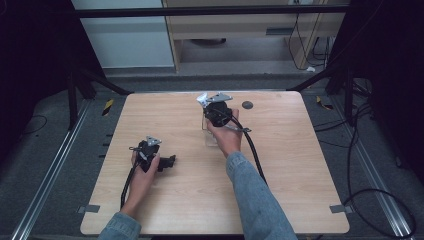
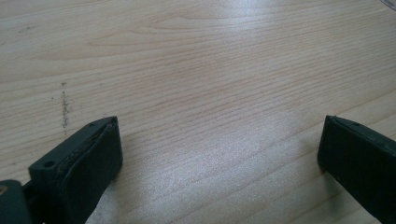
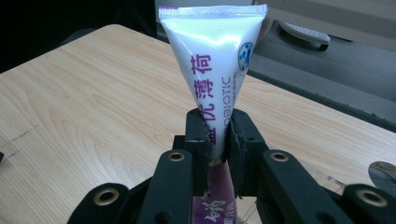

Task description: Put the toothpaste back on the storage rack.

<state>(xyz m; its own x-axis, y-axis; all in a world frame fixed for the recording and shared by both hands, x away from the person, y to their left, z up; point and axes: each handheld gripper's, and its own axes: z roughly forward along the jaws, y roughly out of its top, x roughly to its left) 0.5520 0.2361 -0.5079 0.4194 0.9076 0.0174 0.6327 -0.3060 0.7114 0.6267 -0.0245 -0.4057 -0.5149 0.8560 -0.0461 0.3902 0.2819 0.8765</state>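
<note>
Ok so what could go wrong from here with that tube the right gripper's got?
The right gripper pinches the white tube low on its narrow part, crimped end up, so the tall soft body may tip or slip between the pads. A hard squeeze might also force paste toward the cap end. The left gripper rests open on the table, too far off to steady the tube.

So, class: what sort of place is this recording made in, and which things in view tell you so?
Probably a lab or workshop recording station. A bare wooden table stands inside a dark metal frame, loose cables trail over the grey floor, and handheld camera grippers are in use, the right gripper clamping a white tube.
</note>
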